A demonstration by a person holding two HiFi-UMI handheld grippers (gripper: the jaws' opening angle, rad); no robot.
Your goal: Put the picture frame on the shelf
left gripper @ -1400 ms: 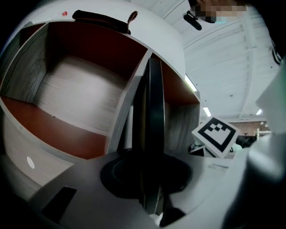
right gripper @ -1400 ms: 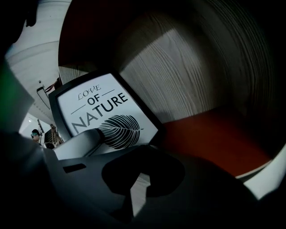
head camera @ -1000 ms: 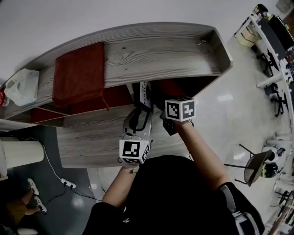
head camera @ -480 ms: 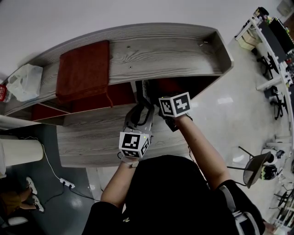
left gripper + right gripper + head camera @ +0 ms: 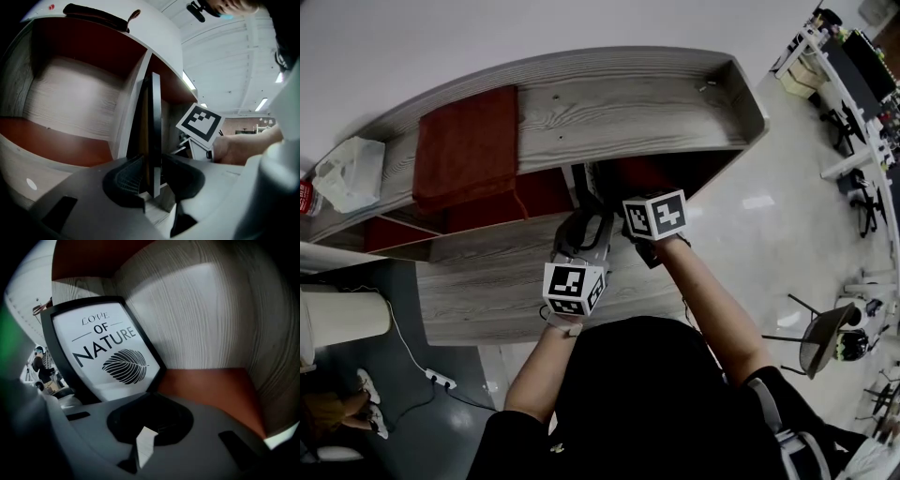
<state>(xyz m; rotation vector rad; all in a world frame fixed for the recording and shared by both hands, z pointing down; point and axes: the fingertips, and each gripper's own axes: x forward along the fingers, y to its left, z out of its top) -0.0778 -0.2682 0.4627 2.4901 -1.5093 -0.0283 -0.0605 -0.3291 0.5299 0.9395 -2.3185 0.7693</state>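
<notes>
The picture frame (image 5: 589, 183) stands upright at the mouth of the grey wood shelf (image 5: 628, 103), mostly hidden under its top board. My left gripper (image 5: 581, 223) is shut on the frame's lower edge. In the left gripper view the frame (image 5: 153, 122) stands edge-on, pinched between the jaws of the left gripper (image 5: 151, 180). In the right gripper view the frame (image 5: 105, 350) shows its face, a white print with a black leaf. My right gripper (image 5: 150, 420) sits just below its lower corner with the jaws together. The right gripper (image 5: 617, 202) is beside the left one.
A dark red cloth (image 5: 467, 145) lies on the shelf top and a plastic bag (image 5: 347, 173) at its left end. The compartment has a red-brown floor (image 5: 211, 385) and a wood-grain back wall (image 5: 201, 319). A white divider (image 5: 131, 108) stands left of the frame. A white bin (image 5: 342, 314) stands on the floor.
Both grippers and the frame have moved up and deeper into the shelf opening. Less of the frame shows from the head view now.
</notes>
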